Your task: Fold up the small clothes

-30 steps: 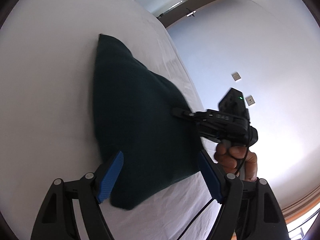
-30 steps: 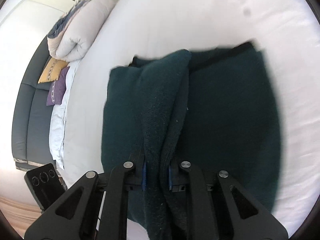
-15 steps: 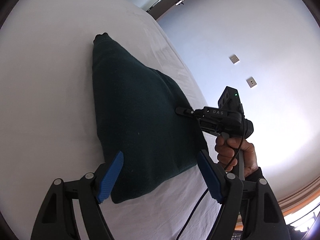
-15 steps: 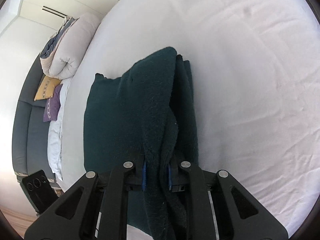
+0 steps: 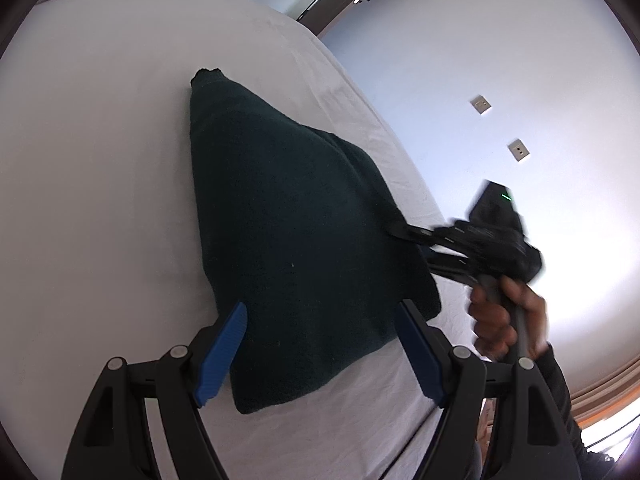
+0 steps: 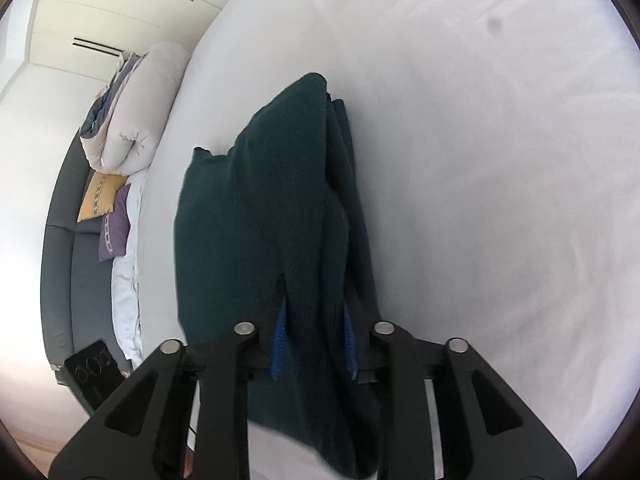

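White bed sheet [image 5: 100, 200] right across the frame, lightly creased, pale blue wall [image 5: 520, 40] behind with two small wall plates [image 5: 480, 104] on it. Dead centre on the sheet: dark green knit garment [image 5: 288, 240], doubled over on itself, narrow end pointing away, broad end nearest the left camera.

Left gripper [image 5: 320, 310] spread wide, blue pads [image 5: 224, 352] well apart, holding nothing. Hovers over the garment's near edge, one finger either side of the cloth's width; whether touching the fabric, cannot tell.

Over on the garment's far-side edge, right gripper [image 5: 400, 234] nose-in against the cloth, blurred, with the right hand [image 5: 504, 320] wrapped round its handle.

From the right wrist view, right gripper [image 6: 312, 320] clamped on a thick bunch of the garment [image 6: 256, 208]. Knit packed between the two blue pads [image 6: 280, 332] and draped forward over the fingers, folded layers stacked and running away along the sheet [image 6: 500, 200].

Off to that view's left: rolled pale duvet [image 6: 136, 112] piled at the bed's edge, yellow patterned cushion [image 6: 100, 196] and purple cushion [image 6: 116, 228] beneath it against a grey padded backing [image 6: 60, 240]. Black device [image 6: 92, 372] with round lenses lower down, beside the bed.
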A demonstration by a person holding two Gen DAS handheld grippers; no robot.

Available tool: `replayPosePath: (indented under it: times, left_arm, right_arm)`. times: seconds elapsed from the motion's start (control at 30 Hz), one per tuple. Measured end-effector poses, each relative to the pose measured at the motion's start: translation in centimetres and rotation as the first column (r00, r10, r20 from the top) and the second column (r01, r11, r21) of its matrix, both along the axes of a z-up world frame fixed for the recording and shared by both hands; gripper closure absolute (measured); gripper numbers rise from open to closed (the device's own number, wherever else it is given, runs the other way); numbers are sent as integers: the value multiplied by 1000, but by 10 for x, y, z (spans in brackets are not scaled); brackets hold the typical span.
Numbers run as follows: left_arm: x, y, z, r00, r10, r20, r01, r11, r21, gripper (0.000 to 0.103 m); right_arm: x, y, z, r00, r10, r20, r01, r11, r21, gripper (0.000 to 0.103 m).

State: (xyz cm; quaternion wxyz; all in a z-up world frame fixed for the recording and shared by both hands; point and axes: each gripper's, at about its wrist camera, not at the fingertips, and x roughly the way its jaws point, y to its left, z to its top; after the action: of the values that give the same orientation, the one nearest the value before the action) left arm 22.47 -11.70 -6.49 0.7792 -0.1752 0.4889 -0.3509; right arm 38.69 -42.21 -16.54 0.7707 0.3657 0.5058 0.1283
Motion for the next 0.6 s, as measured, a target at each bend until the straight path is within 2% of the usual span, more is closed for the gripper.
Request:
replayPosePath:
  times: [0.13,0.2,0.23,0.27,0.3,0.4,0.43,0.5,0.57,0.6]
  left_arm:
    - [3,-13,5,998,-3,66,0,999,48,25]
    - [6,-26,-1,997,-31,76,25,996,88,25]
    - [8,-30,-5,997,-40,68,33,994,105,25]
    - [12,-36,-15,998,-49,48,43,990,132,25]
    - [14,-38,-22,998,-53,39,47,987,153,26]
    - [11,-39,-23,996,-68,59,56,983,176,26]
    - [9,-38,-18,996,-66,60,54,981,185,26]
    - [9,-29,-6,995,-32,92,17,987,161,27]
    - [15,-12,10,989,38,146,-54,993,106,24]
    - [20,-4,13,985,79,154,-93,991,91,20]
  right_arm:
    - [-37,-5,12,997,7,74,-2,998,-59,78]
    - [-49,-14,2,998,16,53,-11,996,-87,78]
    - [-51,-15,-14,1000,24,13,-22,993,-113,81]
    - [-57,-20,-18,999,26,25,-24,994,-106,81]
    - [-61,-24,-20,998,23,52,-18,996,-85,81]
    - [-72,-33,-12,999,4,40,-1,996,-87,74]
    - [-76,-34,-8,1000,2,30,1,995,-98,71]
    - [-81,-38,6,999,-13,36,17,993,-121,56]
    - [-83,-45,20,996,-36,79,46,992,-117,35]
    - [-83,-50,29,993,-48,103,58,994,-92,33]
